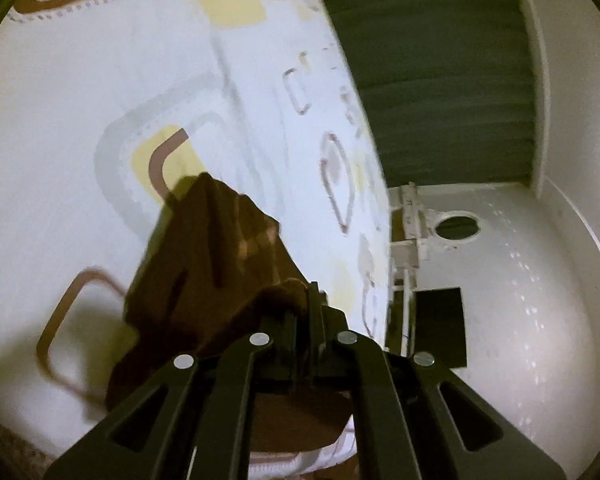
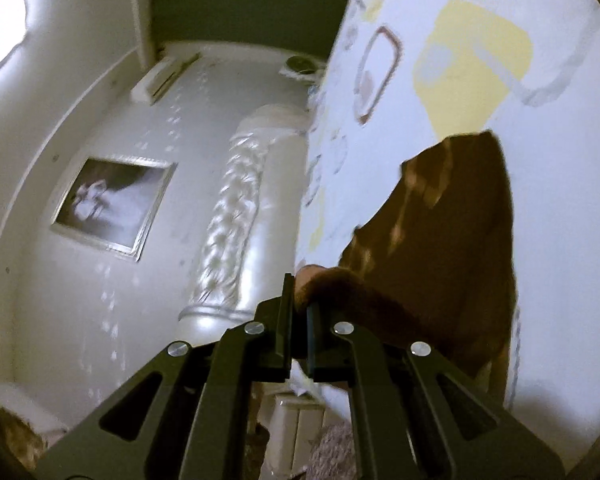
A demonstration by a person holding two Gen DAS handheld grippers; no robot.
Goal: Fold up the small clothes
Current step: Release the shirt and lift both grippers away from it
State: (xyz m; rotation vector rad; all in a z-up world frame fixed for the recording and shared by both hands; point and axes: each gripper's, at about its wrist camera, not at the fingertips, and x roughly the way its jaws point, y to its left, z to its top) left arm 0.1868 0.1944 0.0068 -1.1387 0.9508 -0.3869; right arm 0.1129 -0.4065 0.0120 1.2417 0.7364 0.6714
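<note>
Garment first: it's a small brown piece (image 1: 208, 264), fuzzy looking, hanging from both tongs over a bed with a patterned sheet (image 1: 100, 100) (white with yellow and brown rounded shapes). In the left wrist view it trails away from the left tongs (image 1: 314, 300) toward the middle left of the frame; in the right wrist view it runs from the right tongs (image 2: 300, 304) up to the right side of the frame. So the long axis looks stretched between the two grips, neither hand obviously nearer. My guess is the next move lays it flat on the sheet. Left tongs are closed down on one edge of the cloth. Right tongs are nearly closed too, with a rolled edge of the brown fabric (image 2: 440, 248) pinched between them. Views are blurry.
</note>
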